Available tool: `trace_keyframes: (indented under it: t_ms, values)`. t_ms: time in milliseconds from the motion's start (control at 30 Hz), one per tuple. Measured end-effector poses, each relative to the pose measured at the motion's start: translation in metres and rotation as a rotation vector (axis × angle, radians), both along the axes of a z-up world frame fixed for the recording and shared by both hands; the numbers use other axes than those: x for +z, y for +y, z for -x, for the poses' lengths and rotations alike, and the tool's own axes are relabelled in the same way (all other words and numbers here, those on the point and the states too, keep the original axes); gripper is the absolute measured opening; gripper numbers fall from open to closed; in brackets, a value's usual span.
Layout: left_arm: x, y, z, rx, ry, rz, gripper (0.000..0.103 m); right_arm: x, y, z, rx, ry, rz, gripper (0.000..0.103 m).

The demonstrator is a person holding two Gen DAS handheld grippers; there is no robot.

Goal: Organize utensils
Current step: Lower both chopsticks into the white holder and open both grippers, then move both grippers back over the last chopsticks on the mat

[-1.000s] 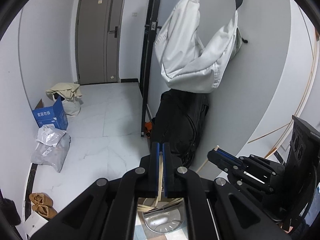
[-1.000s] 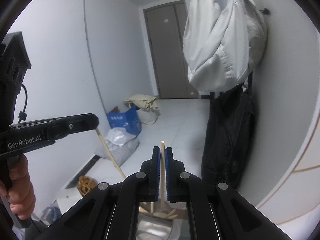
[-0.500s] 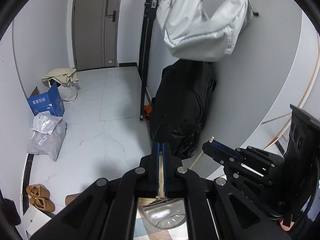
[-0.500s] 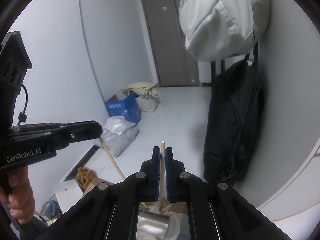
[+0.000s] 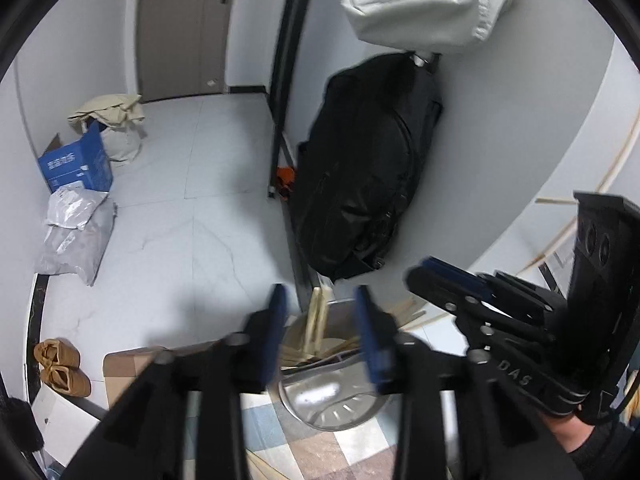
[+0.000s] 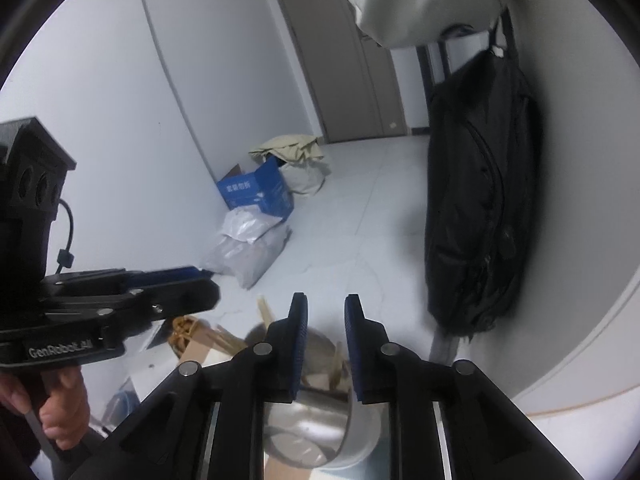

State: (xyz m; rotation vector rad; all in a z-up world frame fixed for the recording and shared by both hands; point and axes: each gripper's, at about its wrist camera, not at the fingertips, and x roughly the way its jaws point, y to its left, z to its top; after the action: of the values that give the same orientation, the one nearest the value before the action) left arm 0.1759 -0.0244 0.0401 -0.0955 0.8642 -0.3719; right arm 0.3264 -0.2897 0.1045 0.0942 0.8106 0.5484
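A round metal utensil holder (image 5: 332, 404) stands just below both grippers, with several wooden chopsticks (image 5: 316, 320) standing or leaning in it. It also shows in the right wrist view (image 6: 316, 432), with chopsticks (image 6: 336, 364) inside. My left gripper (image 5: 320, 300) is open and empty above the holder's rim. My right gripper (image 6: 325, 308) is open and empty above the same holder. Each gripper shows in the other's view, the right gripper (image 5: 448, 276) at the right and the left gripper (image 6: 176, 284) at the left.
The holder stands on a checked cloth (image 5: 320, 448). A black bag (image 5: 368, 168) and a white bag (image 5: 424, 4) hang by the wall. A blue box (image 5: 76, 164), grey parcels (image 5: 76, 232) and brown shoes (image 5: 60, 368) lie on the floor. A cardboard piece (image 5: 128, 368) lies nearby.
Both grippers were shut on a chopstick each; now both have opened and tilted down over the holder, and the chopsticks stand in it.
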Motion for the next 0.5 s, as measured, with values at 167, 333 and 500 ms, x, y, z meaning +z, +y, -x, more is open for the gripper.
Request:
trace_keyframes:
  t_ms: [167, 333, 500]
  values:
    - [0.012, 0.013, 0.011, 0.047, -0.027, 0.038, 0.047, 0.003, -0.016, 0.012, -0.052, 0.005, -0.033, 0.040]
    - [0.021, 0.015, 0.027, 0.101, -0.070, 0.012, 0.057, 0.023, -0.026, 0.035, -0.084, -0.043, -0.063, 0.048]
    - [0.031, 0.011, 0.047, 0.125, -0.125, -0.035, 0.060, 0.048, -0.025, 0.062, -0.084, -0.114, -0.074, 0.063]
